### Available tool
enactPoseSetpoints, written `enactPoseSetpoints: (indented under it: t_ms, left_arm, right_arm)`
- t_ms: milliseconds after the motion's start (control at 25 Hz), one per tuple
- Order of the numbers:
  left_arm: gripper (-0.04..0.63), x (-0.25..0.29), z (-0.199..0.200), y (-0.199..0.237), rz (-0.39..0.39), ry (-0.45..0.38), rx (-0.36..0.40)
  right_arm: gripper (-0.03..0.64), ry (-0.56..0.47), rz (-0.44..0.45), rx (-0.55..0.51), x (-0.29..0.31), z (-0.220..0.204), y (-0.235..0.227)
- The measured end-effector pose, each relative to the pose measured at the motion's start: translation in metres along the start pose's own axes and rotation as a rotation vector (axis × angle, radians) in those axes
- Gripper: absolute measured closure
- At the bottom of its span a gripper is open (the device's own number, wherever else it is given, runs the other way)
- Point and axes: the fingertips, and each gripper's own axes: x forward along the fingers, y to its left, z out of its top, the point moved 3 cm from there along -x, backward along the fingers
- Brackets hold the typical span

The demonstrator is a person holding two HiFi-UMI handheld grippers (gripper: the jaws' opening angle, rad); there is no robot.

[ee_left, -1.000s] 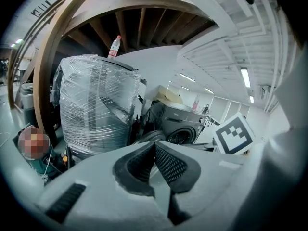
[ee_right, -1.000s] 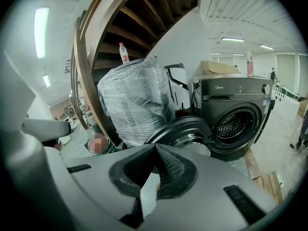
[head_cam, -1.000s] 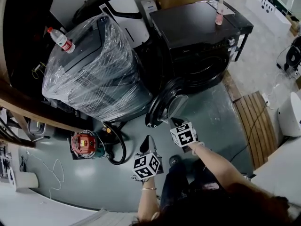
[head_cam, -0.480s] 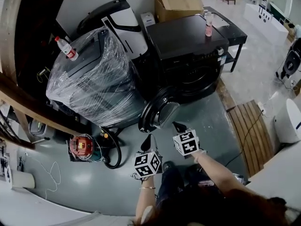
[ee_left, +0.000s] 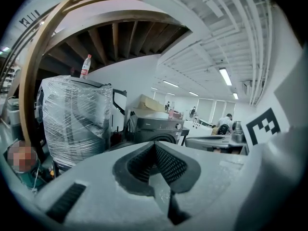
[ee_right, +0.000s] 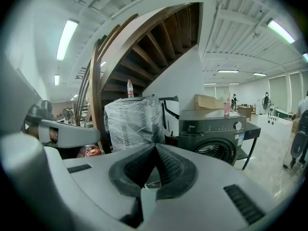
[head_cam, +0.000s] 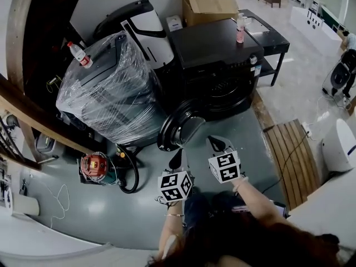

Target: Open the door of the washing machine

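The black washing machine (head_cam: 217, 65) stands against the back wall, and its round door (head_cam: 177, 130) hangs swung open to the left of the drum. My left gripper (head_cam: 177, 160) and my right gripper (head_cam: 214, 144) hover side by side in front of that door, apart from it. Both are shut with nothing between their pads. In the left gripper view the gripper (ee_left: 155, 146) points toward the machine (ee_left: 155, 131). From the right gripper view, the gripper (ee_right: 155, 148) faces the machine (ee_right: 216, 129) and its open drum (ee_right: 217, 151).
A large appliance wrapped in plastic film (head_cam: 105, 93) stands left of the machine, with a water bottle (head_cam: 79, 54) on top. A pink bottle (head_cam: 240, 30) sits on the washer. A red tool (head_cam: 93, 166) lies at the left. A wooden pallet (head_cam: 289, 154) lies at the right.
Both grippers have risen and drawn back from the open door, and the right one now stands clear of its edge. The door stays swung open.
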Motion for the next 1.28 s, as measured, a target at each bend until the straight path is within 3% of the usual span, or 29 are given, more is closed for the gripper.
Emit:
enactPoseSetpoints:
  t_ms: [600,880,1280]
  left_arm:
    - [0.581,-0.012,0.033,-0.055,0.006,-0.069,0.078]
    - [0.581,-0.005,0.059,-0.049,-0.058,-0.105,0.129]
    - [0.581,0.018,0.087,-0.018,-0.128,-0.117,0.139]
  right_arm:
    - [0.618,-0.09,-0.01,-0.052,-0.051,0.032,-0.036]
    - [0.62,-0.11,-0.07,-0.056,-0.041,0.047,-0.038]
    - [0.62,-0.126,-0.136,-0.087,-0.019,0.07,-0.033]
